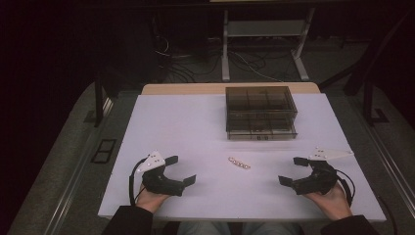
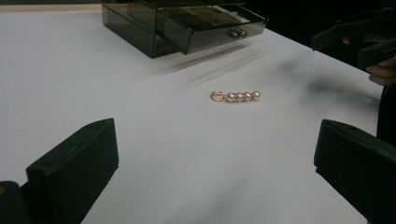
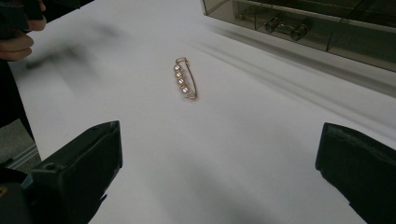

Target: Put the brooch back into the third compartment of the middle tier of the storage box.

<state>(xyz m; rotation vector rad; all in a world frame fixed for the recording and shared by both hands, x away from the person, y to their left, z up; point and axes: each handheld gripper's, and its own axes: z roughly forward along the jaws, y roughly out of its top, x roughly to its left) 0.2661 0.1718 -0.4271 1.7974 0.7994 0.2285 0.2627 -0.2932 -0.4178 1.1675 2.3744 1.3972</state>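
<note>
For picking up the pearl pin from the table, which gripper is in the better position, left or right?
Probably either; it is nearly even. The pearl pin lies flat about midway between the left gripper and the right gripper, both open and facing it. The left has a slight edge: in its view the pin lies crosswise to the jaws.

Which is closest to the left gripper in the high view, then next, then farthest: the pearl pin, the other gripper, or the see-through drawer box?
Measured from the left gripper:
1. The pearl pin, just to its right, mid-table.
2. The right gripper, across the table's near edge.
3. The drawer box, at the far side, right of centre.
</note>
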